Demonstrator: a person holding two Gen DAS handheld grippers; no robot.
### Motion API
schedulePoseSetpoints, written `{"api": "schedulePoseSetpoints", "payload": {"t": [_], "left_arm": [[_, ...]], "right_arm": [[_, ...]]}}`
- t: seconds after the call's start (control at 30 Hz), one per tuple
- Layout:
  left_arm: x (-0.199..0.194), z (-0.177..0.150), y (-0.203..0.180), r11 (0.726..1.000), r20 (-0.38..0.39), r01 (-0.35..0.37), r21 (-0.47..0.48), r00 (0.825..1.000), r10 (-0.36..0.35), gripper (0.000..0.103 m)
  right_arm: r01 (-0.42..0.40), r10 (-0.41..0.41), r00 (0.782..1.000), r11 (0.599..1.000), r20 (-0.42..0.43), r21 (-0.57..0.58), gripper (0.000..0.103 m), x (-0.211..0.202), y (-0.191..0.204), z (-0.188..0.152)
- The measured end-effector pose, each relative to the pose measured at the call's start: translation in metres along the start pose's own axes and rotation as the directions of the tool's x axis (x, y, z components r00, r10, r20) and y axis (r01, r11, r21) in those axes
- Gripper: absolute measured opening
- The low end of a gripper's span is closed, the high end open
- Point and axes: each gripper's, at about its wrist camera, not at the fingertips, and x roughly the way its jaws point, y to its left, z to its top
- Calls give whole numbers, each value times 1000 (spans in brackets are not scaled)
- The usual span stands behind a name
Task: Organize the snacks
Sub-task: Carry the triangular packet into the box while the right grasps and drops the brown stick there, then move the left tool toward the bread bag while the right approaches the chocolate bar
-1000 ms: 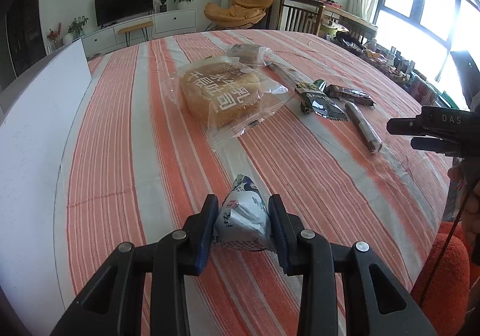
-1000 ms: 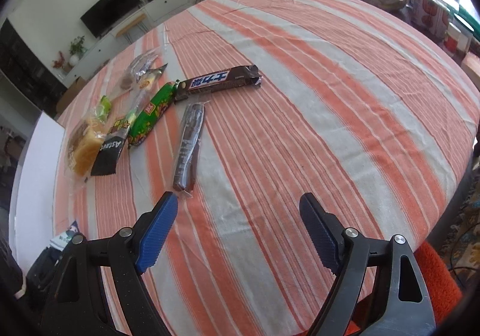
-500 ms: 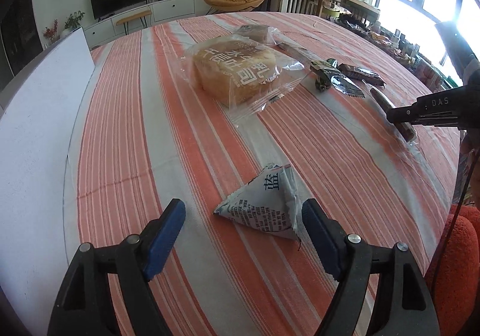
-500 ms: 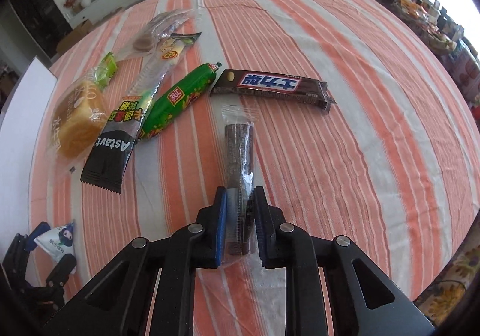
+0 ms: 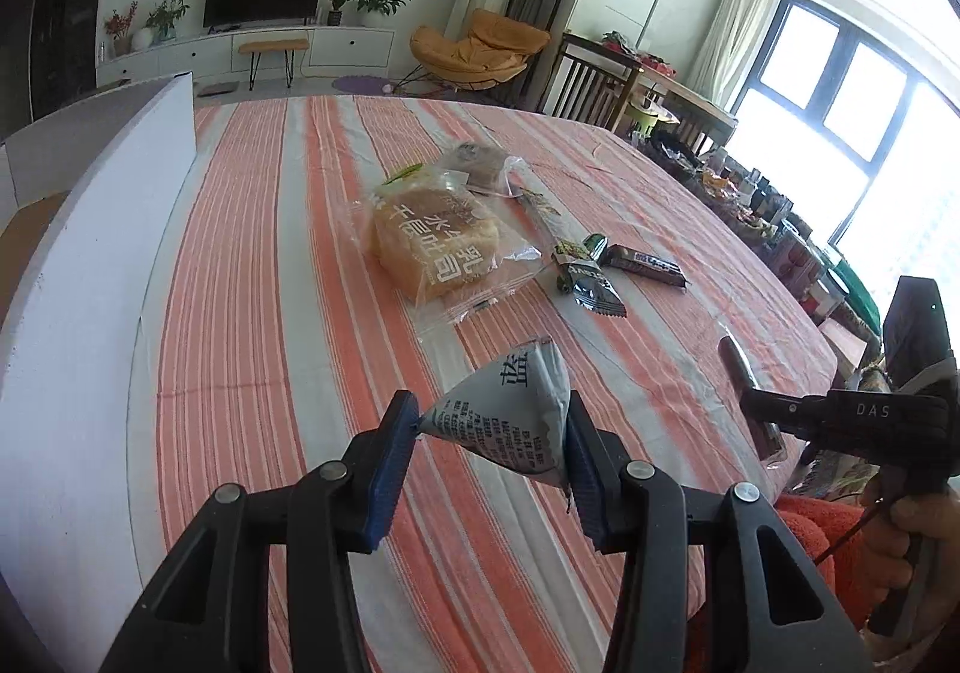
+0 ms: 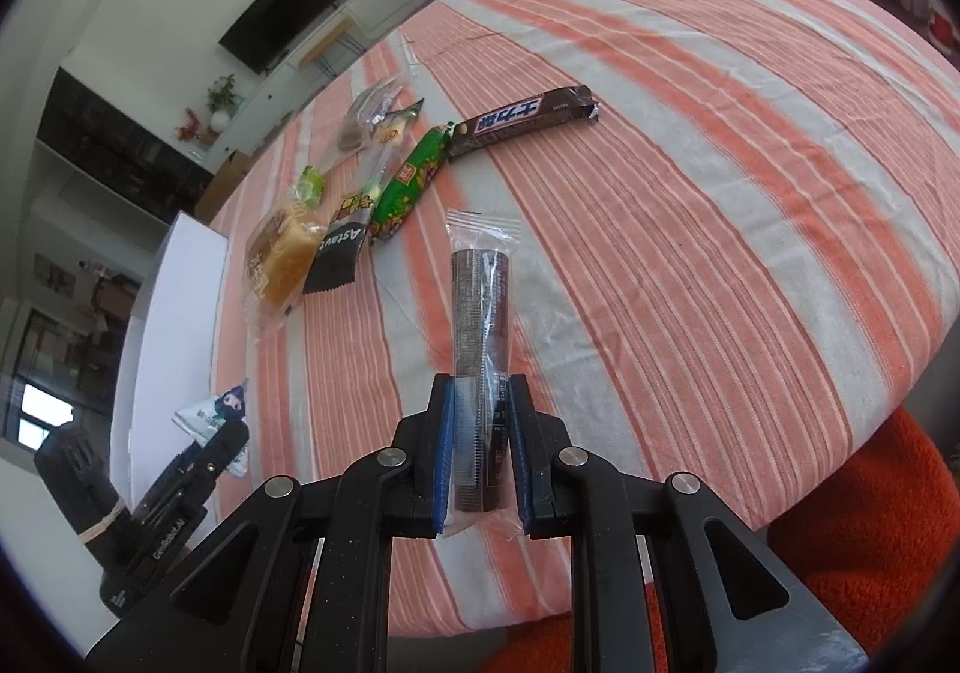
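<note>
Lying nr held wafer stick (image 6: 482, 313): green pkt (image 6: 409, 184), choc bar (image 6: 523, 119).

Readable print on the wrappers and tools

The black wrapper (image 6: 336, 262) on the striped cloth reads "Astavc" in white, or close to it — its last letters are unclear. The right gripper (image 5: 774, 421), seen from the left wrist view, carries "DAS" in pale letters on its body, and the left gripper (image 6: 237, 436) shows "GenRobot.AI" along its side, small and slanted. The bagged bread (image 5: 438, 247) bears large white Chinese characters, the brown chocolate bar (image 6: 522, 123) white-and-blue Chinese characters, and the triangular grey pouch (image 5: 510, 421) one big Chinese character above fine lines too small to read. The green packet (image 6: 408, 184) has a red label, unreadable.
</note>
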Motion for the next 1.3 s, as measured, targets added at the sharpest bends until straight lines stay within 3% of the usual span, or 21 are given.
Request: {"api": "schedulePoseSetpoints", "payload": {"t": [0.13, 0.37, 0.53, 0.63, 0.73, 0.9, 1.0, 1.07, 1.1, 1.13, 1.3], "left_arm": [[-44, 5, 3, 993, 30, 76, -94, 997, -74, 47], [-119, -2, 28, 974, 71, 85, -208, 995, -72, 47], [-188, 9, 74, 961, 175, -32, -273, 981, 82, 47], [-213, 13, 109, 938, 210, -145, -316, 953, 218, 47], [-218, 10, 152, 893, 194, -241, -380, 923, 332, 47], [-206, -7, 213, 813, 123, -373, -447, 875, 468, 47], [-194, -18, 238, 770, 59, -462, -440, 841, 538, 48], [-177, -22, 250, 735, -16, -536, -415, 812, 583, 53], [-170, -26, 256, 721, -44, -556, -414, 803, 594, 67], [-164, -28, 260, 714, -59, -557, -424, 804, 592, 83], [-153, -32, 253, 721, -33, -501, -479, 831, 556, 88]], "right_arm": [[-34, 33, 999, 998, -24, -46, 18, 2, 23, -10], [-192, 168, 975, 965, -144, -179, 18, 18, 106, -41], [-299, 253, 951, 902, -179, -311, 18, 10, 189, -44], [-372, 308, 925, 849, -220, -375, 18, 7, 241, -44], [-425, 338, 902, 796, -267, -430, 18, 13, 291, -50], [-447, 323, 892, 730, -316, -517, 18, 54, 359, -68], [-429, 294, 902, 699, -317, -572, 18, 81, 378, -84], [-404, 268, 913, 701, -308, -587, 24, 97, 378, -89], [-393, 261, 918, 706, -299, -589, 39, 101, 375, -90], [-386, 262, 921, 707, -288, -593, 56, 102, 370, -90], [-254, 208, 967, 731, -147, -633, 66, 80, 324, -78]]}}
